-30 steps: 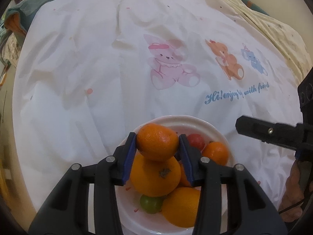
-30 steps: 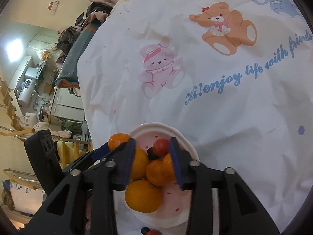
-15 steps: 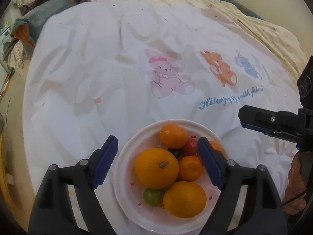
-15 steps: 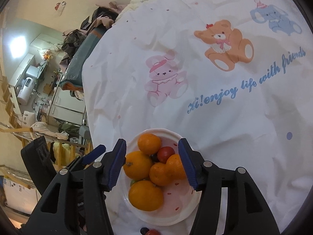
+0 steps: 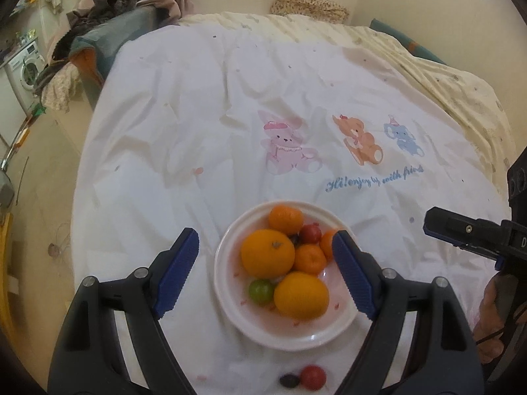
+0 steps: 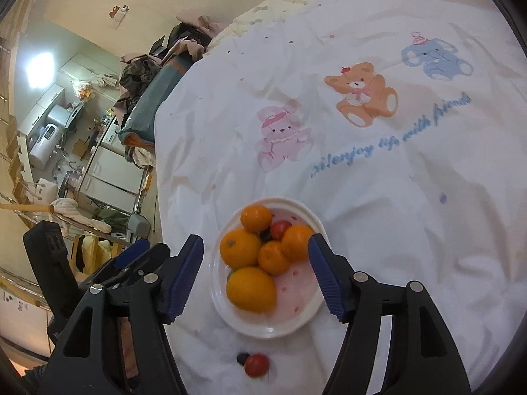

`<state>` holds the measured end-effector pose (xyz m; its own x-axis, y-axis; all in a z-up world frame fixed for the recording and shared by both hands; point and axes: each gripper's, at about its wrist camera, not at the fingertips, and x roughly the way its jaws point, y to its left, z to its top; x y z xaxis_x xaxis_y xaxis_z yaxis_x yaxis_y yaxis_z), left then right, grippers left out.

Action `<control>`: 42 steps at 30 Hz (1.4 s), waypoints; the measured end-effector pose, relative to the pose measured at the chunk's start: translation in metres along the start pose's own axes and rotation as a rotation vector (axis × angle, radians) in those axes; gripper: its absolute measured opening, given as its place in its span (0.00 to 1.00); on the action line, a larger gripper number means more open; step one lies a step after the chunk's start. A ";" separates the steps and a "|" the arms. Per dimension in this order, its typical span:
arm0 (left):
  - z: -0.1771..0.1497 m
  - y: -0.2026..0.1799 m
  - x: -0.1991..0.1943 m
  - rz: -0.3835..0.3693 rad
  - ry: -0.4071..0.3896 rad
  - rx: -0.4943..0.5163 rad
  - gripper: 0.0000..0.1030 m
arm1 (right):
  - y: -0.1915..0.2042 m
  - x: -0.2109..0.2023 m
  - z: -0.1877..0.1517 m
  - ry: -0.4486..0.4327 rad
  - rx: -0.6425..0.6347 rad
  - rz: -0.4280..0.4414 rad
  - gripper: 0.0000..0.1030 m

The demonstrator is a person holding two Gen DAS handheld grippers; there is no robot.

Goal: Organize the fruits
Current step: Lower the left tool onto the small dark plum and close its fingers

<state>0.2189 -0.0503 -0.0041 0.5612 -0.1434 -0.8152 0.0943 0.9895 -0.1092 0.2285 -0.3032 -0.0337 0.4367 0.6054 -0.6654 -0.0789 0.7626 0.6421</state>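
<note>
Red tomato [image 5: 312, 376] lies loose just below our left gripper [image 5: 265, 271]; both grippers gape empty, right gripper [image 6: 256, 271] just widening.

the left gripper [image 5: 265, 258] is hanging tilted downward with its blue-padded jaws spread wide and nothing between the pads. the right gripper [image 6: 256, 265] is pointing down at a shallower slant, its jaws having just been opening, and they are gripping nothing. a hand [image 5: 492, 316] is showing at the right edge of the left wrist view, wrapping the right gripper's handle.
</note>
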 end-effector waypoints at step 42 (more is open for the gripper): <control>-0.141 -0.027 0.030 -0.029 0.455 0.240 0.47 | -0.018 -0.029 -0.082 0.024 0.121 -0.090 0.67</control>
<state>0.1174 -0.0794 -0.1061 0.1461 -0.0965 -0.9846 0.3200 0.9463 -0.0452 0.1437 -0.3156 -0.0578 0.4158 0.5417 -0.7305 0.0687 0.7822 0.6192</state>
